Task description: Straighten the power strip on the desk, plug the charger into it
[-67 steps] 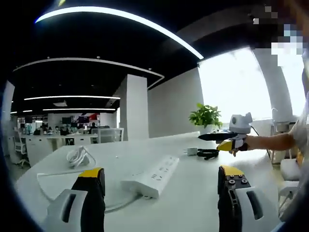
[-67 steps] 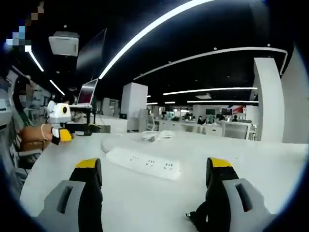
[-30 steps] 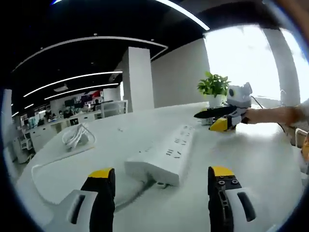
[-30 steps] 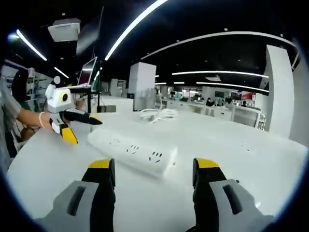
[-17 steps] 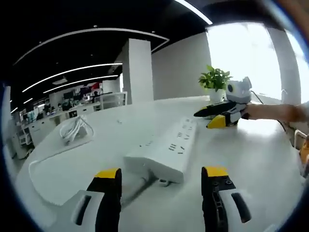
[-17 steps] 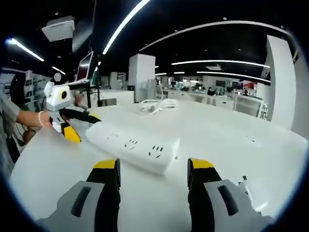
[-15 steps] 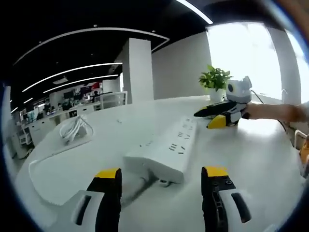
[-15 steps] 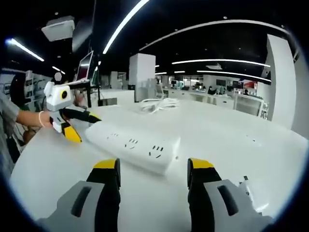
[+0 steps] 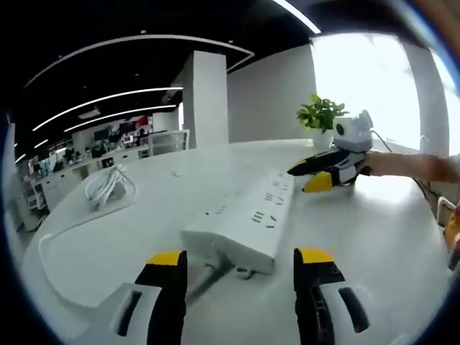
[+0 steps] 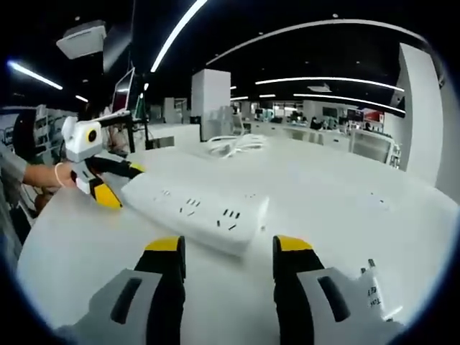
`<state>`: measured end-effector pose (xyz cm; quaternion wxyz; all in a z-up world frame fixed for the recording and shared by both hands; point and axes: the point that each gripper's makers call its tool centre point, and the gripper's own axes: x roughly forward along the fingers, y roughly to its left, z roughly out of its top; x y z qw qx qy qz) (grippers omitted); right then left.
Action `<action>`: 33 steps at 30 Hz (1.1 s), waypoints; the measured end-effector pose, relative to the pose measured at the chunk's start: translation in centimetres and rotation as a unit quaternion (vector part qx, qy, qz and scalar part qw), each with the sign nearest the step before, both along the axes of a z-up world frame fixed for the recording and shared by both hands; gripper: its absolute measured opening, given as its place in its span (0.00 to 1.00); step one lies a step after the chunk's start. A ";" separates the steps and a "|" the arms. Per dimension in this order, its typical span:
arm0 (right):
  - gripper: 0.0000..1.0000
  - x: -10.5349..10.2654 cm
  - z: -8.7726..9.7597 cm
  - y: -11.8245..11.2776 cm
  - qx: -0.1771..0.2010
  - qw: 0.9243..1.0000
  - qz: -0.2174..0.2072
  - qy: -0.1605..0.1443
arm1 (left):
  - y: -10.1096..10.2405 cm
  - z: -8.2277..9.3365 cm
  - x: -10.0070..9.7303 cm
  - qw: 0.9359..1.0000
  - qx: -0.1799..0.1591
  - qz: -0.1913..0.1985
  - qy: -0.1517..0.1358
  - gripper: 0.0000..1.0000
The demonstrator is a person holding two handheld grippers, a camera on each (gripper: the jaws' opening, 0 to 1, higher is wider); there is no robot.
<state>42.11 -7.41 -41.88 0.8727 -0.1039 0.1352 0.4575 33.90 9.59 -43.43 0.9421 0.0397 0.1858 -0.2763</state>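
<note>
We're closing both grippers in on the power strip point(image 9: 241, 226) from opposite ends; left gripper point(image 9: 241, 260) and right gripper point(image 10: 226, 248) jaws are narrowing but gripping nothing yet. Strip's lying skewed on the desk point(image 10: 338, 187), charger point(image 10: 374, 291) beside right jaw.
</note>
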 end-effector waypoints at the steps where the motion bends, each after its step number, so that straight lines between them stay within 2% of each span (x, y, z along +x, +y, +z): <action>1: 0.46 0.0 0.0 0.1 0.000 1.000 0.000 0.001 | 0.0 0.0 0.0 1.000 0.001 0.000 0.000 0.59; 9: 0.43 -0.3 -0.6 0.5 -0.015 1.000 0.014 0.009 | 0.1 -0.1 0.1 1.000 0.007 -0.002 -0.001 0.55; 33: 0.30 -0.6 -0.3 0.8 -0.002 1.000 0.012 0.017 | -0.1 -0.1 0.2 1.000 0.025 -0.010 -0.002 0.47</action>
